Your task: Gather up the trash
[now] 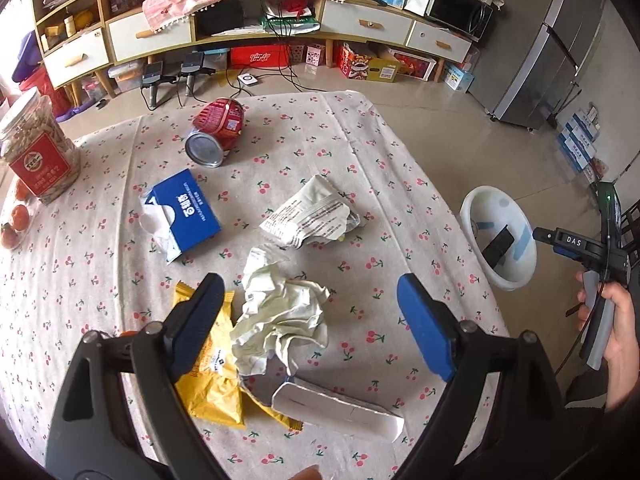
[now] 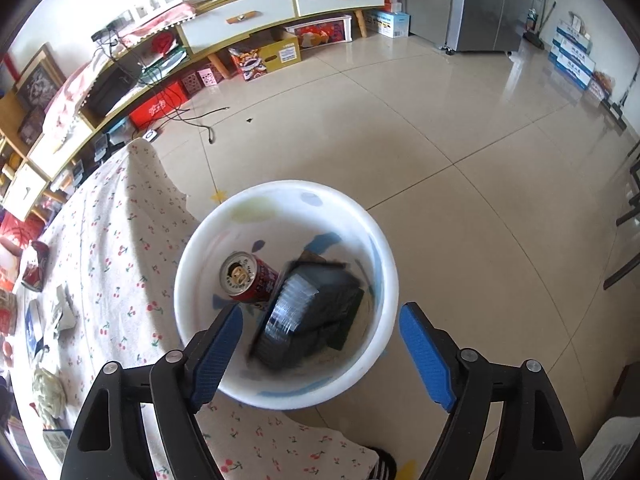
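Note:
My left gripper (image 1: 310, 292) hangs open over the cherry-print tablecloth (image 1: 100, 292), with a crumpled pale green wrapper (image 1: 280, 316) lying between its fingers, untouched. A yellow snack bag (image 1: 214, 380) and a white torn box piece (image 1: 340, 412) lie just below it. Farther off are a crumpled printed wrapper (image 1: 312, 216) and a dented red can (image 1: 218, 128). My right gripper (image 2: 320, 320) stands open above the white bin (image 2: 200, 344) on the floor. Inside the bin lie a red can (image 2: 250, 280) and a blurred black plastic tray (image 2: 312, 312).
A blue tissue box (image 1: 184, 212), a jar of snacks (image 1: 36, 152) and small orange fruits (image 1: 16, 220) sit at the table's left. In the left wrist view the bin (image 1: 472, 208) stands beside the table's right edge, with a hand (image 1: 620, 320) holding the other gripper above it.

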A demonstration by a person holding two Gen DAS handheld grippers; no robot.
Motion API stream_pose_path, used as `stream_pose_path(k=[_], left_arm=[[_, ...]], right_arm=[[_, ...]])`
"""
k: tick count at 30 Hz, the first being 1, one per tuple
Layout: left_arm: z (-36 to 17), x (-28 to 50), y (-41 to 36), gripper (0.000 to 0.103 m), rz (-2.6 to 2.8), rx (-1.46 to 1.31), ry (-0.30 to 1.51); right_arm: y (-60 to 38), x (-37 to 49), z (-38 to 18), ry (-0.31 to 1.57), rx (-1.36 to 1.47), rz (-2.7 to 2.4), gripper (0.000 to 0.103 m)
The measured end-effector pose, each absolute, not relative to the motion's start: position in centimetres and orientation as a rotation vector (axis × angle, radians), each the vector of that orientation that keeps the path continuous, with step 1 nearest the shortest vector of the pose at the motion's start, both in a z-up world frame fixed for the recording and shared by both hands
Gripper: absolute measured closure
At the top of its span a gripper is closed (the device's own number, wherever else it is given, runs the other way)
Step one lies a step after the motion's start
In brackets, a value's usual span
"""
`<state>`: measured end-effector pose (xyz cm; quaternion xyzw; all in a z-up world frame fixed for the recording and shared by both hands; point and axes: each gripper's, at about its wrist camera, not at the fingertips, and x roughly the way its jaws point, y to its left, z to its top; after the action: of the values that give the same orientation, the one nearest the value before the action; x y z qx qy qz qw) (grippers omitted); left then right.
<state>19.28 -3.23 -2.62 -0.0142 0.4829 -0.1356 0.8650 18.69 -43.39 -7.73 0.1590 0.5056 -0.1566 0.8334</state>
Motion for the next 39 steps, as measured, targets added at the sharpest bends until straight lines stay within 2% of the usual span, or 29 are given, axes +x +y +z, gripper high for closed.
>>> stream_pose_path(k=[21, 31, 39], left_arm=[[-5.5, 16.3, 4.8, 0.014, -0.237, -0.102, 1.108], [-7.6, 13.7, 5.9, 0.014, -0.288, -0.116, 1.188], [-9.0, 14.8, 6.7, 0.014, -0.249, -0.117, 1.163]], right_arm=[[-35.8, 16.3, -4.4, 1.046, 0.268, -0.203, 0.019], [-31.2, 14.4, -5.0, 1.078, 0.207, -0.112, 0.019], [-28.9, 13.6, -5.9, 1.104, 0.155, -0.078, 0.019]])
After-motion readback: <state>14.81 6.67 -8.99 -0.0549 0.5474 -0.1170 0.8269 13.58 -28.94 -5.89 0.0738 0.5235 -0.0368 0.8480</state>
